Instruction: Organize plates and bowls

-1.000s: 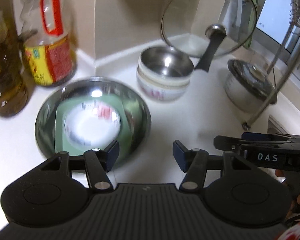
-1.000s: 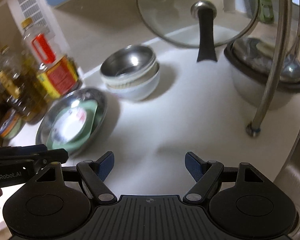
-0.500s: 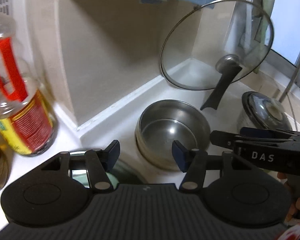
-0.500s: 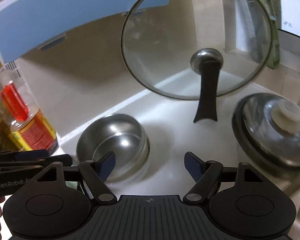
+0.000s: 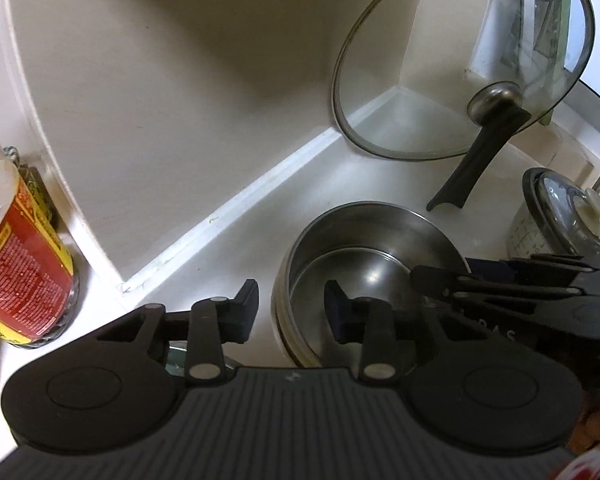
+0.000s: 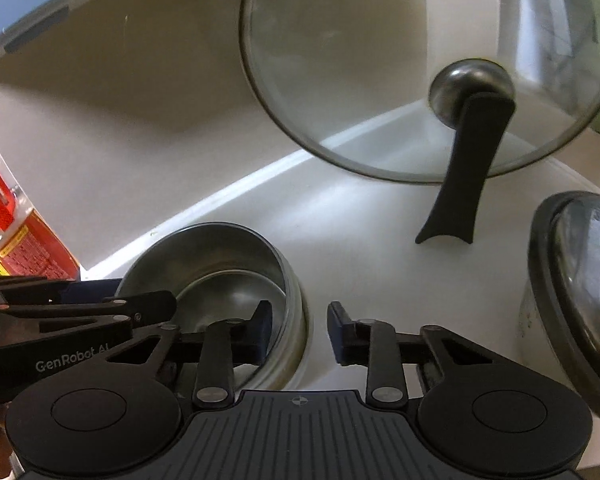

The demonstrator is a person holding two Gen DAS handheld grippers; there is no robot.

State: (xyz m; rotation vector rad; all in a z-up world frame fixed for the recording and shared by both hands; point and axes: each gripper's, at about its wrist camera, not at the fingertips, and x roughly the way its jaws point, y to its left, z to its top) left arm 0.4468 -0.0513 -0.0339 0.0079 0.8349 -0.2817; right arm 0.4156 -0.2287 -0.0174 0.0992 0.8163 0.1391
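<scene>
Straddling the near-left rim of the steel bowl [image 5: 374,276], the left claw [image 5: 290,307] stands partly open with its fingers apart, one fingertip [image 5: 247,308] outside the wall over the white table [image 5: 236,236] and the other inside the bowl's hollow; whether either pad touches the metal cannot be told. The steel bowl sits nested on top of a pale ceramic bowl [image 5: 281,328], whose rim shows just beneath it, and the stack stands on the table near the corner of the beige wall. From the right wrist view, the right claw [image 6: 299,330] is likewise partly open and straddles the bowl's right-hand rim, its left fingertip [image 6: 263,330] inside the steel bowl [image 6: 220,264] and the other over bare table. The two claws sit on opposite sides of the same bowl, each one's body visible in the other's view. Behind the stack, a glass lid [image 5: 460,64] leans upright on its black handle. To the right stands a lidded pot [image 6: 576,296], near the bowls but apart from them. At far left an oil bottle [image 5: 16,256] with a red and yellow label stands on the table.
</scene>
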